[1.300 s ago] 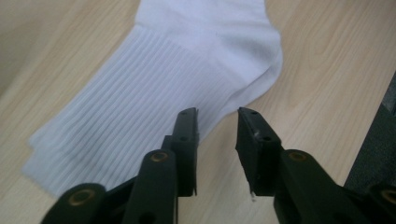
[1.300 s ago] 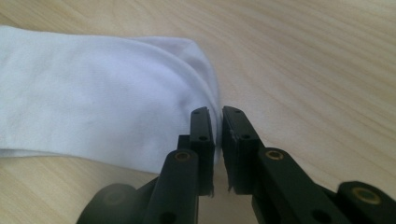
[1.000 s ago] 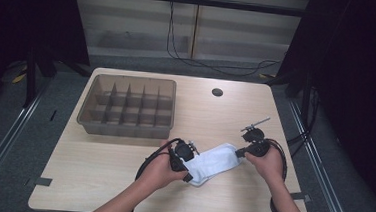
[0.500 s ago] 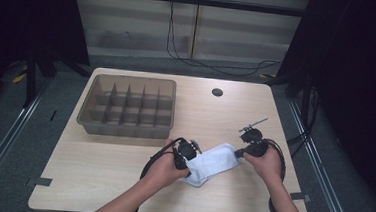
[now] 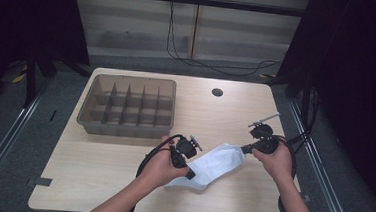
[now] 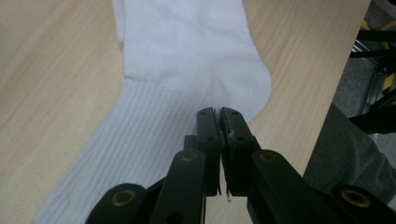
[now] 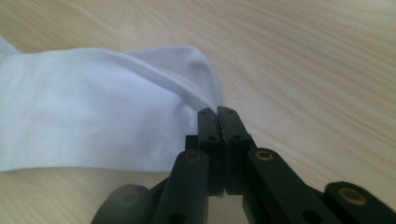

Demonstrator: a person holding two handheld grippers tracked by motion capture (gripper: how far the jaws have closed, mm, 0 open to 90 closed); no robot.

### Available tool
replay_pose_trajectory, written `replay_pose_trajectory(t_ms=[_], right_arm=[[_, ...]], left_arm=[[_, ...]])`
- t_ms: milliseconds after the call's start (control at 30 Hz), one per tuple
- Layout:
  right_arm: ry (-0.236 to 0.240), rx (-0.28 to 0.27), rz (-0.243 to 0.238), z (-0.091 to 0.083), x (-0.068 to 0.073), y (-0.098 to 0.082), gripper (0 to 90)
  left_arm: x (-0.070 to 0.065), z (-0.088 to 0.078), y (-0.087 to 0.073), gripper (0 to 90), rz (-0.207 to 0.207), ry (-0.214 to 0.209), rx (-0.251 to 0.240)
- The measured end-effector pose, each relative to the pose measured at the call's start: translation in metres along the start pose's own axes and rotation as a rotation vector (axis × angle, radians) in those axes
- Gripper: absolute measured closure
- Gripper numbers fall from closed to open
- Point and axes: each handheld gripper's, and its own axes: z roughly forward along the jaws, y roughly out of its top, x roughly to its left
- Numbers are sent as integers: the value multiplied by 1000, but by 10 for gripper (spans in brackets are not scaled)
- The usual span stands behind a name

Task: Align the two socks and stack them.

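A white sock lies stretched across the near middle of the wooden table, between my two grippers. My left gripper is shut on the sock's lower part; in the left gripper view its jaws pinch the fabric near the heel of the sock. My right gripper is shut on the sock's far right end. In the right gripper view its jaws clamp a fold at the rim of the sock, which is raised a little off the wood.
A brown tray with several divided compartments stands at the back left of the table. A small dark round spot sits at the back centre. The table's near edge runs close to the left gripper, with a grey trouser leg beyond it.
The left gripper's jaws have closed on the sock. The right hand has risen slightly with its end of the sock, and the sock now lies more drawn out between the two.
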Motion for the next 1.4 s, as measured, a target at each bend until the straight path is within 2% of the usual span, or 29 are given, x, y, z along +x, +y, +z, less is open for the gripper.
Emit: replay_pose_trajectory(t_ms=[33, 100, 200, 267, 333, 400, 467, 567, 633, 767, 867, 933, 1000, 1067, 1133, 1167, 1267, 1400], right_arm=[[6, 8, -1, 0, 0, -1, 894], [-2, 26, 0, 3, 1, -2, 894], [1, 49, -8, 14, 3, -5, 891], [2, 58, -15, 21, 3, -6, 883], [-2, 54, -19, 25, 3, -6, 882], [3, 53, -13, 26, 2, -5, 846], [-5, 44, -13, 25, 1, -4, 841], [-5, 30, -3, 21, -1, -6, 825], [-11, 23, 7, 18, -3, -8, 821], [-10, 35, 16, 16, -6, -14, 818], [-5, 45, 18, 21, -6, -16, 807], [-2, 52, 18, 24, -5, -17, 803], [-3, 53, 11, 26, -4, -17, 803], [-7, 57, 8, 26, -4, -17, 802], [-8, 60, 7, 26, -3, -16, 802], [-8, 58, 4, 26, -3, -16, 804], [-8, 63, 4, 27, -1, -16, 814], [-19, 68, -11, 30, 2, -16, 858]], left_arm=[[1, 4, -1, 867, 14, 7, 10], [4, 12, -2, 862, 8, 37, 29], [7, 21, -5, 834, -5, 30, 48], [8, 23, -7, 826, -20, 29, 79], [9, 19, -9, 804, -15, 37, 78], [10, 11, -11, 753, -16, 55, 55], [13, 2, -16, 739, -31, 64, 50], [20, -9, -25, 710, -51, 106, 35], [26, -12, -33, 668, -64, 142, 31], [31, -16, -46, 604, -86, 181, 39], [33, -19, -50, 577, -104, 197, 29], [35, -25, -51, 565, -115, 231, 26], [38, -29, -53, 574, -152, 228, 6], [40, -29, -54, 600, -163, 216, 19], [39, -24, -56, 603, -167, 200, 24], [39, -21, -56, 627, -164, 195, 42], [41, -13, -55, 663, -164, 194, 61], [39, -14, -50, 818, -165, 195, 68]])
